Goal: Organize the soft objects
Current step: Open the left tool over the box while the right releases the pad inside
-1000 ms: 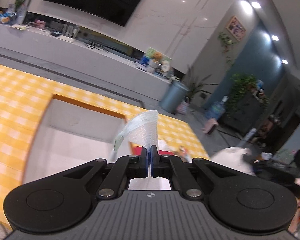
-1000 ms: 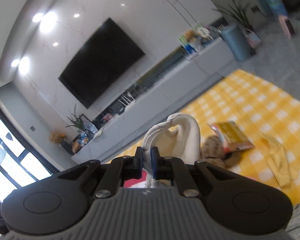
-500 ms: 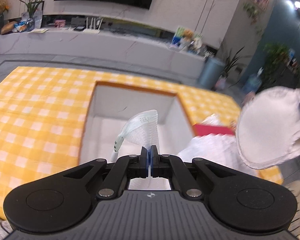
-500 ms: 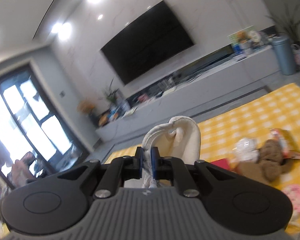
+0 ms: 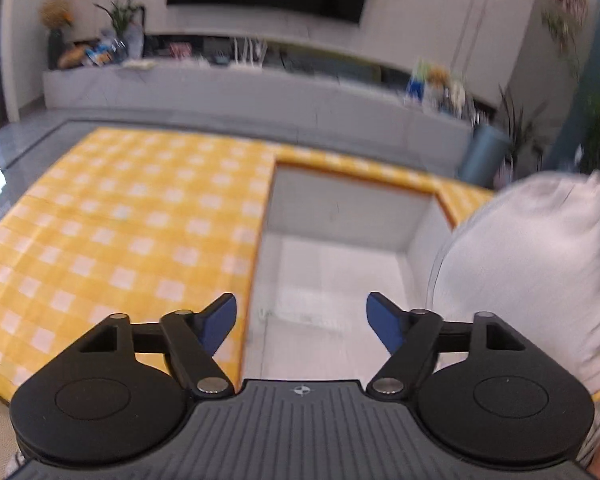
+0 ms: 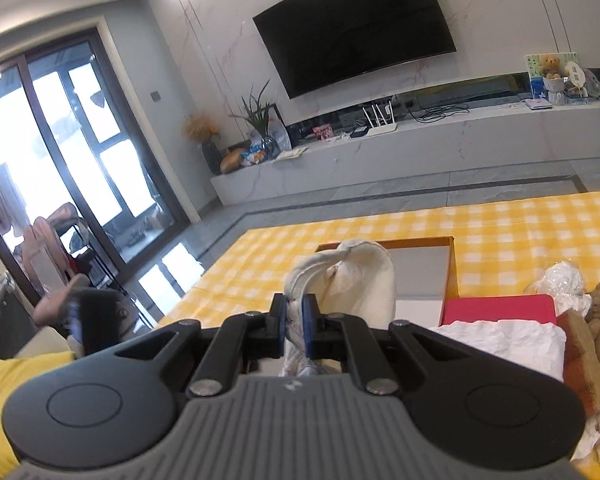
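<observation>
The left gripper (image 5: 301, 322) is opening, nothing between its jaws, above the shallow white orange-rimmed box (image 5: 340, 216). The right gripper (image 6: 295, 326) pinches a limp cream cloth pouch (image 6: 358, 276) near that box; released early, it could flop onto the yellow checked tablecloth (image 6: 512, 224).

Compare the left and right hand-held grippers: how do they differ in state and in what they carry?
The left hand-held gripper has its jaws opening with nothing between them; the right hand-held gripper is shut on a cream cloth item. The left looks down into the white box; the right approaches it from the side. Both share black bodies and blue pads.
</observation>
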The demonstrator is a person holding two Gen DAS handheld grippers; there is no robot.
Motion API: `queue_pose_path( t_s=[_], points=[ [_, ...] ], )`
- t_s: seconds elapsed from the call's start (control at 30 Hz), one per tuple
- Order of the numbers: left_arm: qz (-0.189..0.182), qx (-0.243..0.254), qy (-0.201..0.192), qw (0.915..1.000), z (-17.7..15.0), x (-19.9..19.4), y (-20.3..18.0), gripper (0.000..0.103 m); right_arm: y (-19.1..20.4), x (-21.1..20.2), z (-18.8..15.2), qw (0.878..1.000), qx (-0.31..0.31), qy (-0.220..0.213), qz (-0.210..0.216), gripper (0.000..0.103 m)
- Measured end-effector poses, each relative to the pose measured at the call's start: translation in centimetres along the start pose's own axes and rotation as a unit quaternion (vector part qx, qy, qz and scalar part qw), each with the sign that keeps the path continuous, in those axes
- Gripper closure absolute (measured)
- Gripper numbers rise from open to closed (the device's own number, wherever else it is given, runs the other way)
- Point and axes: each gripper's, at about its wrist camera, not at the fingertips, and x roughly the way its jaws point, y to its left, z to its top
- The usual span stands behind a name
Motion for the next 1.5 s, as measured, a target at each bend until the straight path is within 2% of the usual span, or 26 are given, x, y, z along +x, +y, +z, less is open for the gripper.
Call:
queue_pose_path(
  t_s=[0.2,0.3,0.37,0.5,0.6,0.67,0.8,0.9,0.97,1.17,1.2,1.27,1.3,1.33,1.5],
  points=[
    [-0.007,-0.023,-0.021,0.9995,1.0,-2.8,1.9,0.015,1.7,2.4,0.3,0.998,-0.05,0.029,-0.007,0.096],
    [-0.002,-0.016,-0.03,0.9994,1.2,-2.9,2.7,0.015,2.6,3.7,0.6,0.995,-0.084,0.05,0.008,0.096],
    [0.004,-0.023,-0.029,0.9993,1.3,-2.6,3.3,0.015,3.3,5.2,0.9,0.989,-0.118,0.082,0.028,0.096],
    [0.0,-0.046,-0.02,0.9987,1.4,-1.7,4.6,0.015,4.6,9.9,1.4,0.964,-0.202,0.164,0.062,0.096],
    [-0.004,-0.059,-0.022,0.998,1.4,-1.2,5.3,0.015,5.0,13.8,1.3,0.933,-0.238,0.241,0.125,0.096],
    [0.005,-0.063,-0.015,0.9979,1.2,-0.8,5.7,0.015,5.2,16.6,1.0,0.915,-0.257,0.28,0.139,0.096],
    [0.005,-0.062,-0.011,0.998,1.0,-0.4,6.1,0.015,4.9,20.8,-0.3,0.886,-0.302,0.328,0.127,0.096],
    [0.002,-0.07,-0.011,0.9975,0.9,-0.3,6.5,0.015,3.9,23.6,-0.5,0.881,-0.321,0.332,0.101,0.096],
    [0.002,-0.069,-0.009,0.9976,0.9,0.0,6.5,0.015,3.6,25.1,-0.9,0.881,-0.323,0.338,0.064,0.095],
    [0.004,-0.055,0.004,0.9985,0.7,0.8,6.1,0.015,2.8,28.2,-2.7,0.867,-0.369,0.335,-0.029,0.089],
    [0.006,-0.053,0.007,0.9985,0.7,0.9,6.0,0.015,2.7,28.6,-2.9,0.868,-0.366,0.333,-0.038,0.081],
    [0.012,-0.052,0.012,0.9985,0.6,1.2,6.0,0.015,2.5,28.7,-2.9,0.879,-0.357,0.312,-0.05,0.05],
    [0.017,-0.051,0.014,0.9985,0.6,1.3,5.9,0.015,2.4,28.7,-2.7,0.886,-0.351,0.298,-0.059,0.023],
    [0.021,-0.05,0.014,0.9984,0.6,1.3,5.9,0.015,2.3,28.4,-2.5,0.892,-0.347,0.282,-0.068,0.012],
    [0.029,-0.047,0.008,0.9985,0.6,1.1,5.6,0.015,2.6,26.1,-1.2,0.909,-0.336,0.232,-0.081,0.01]
  ],
)
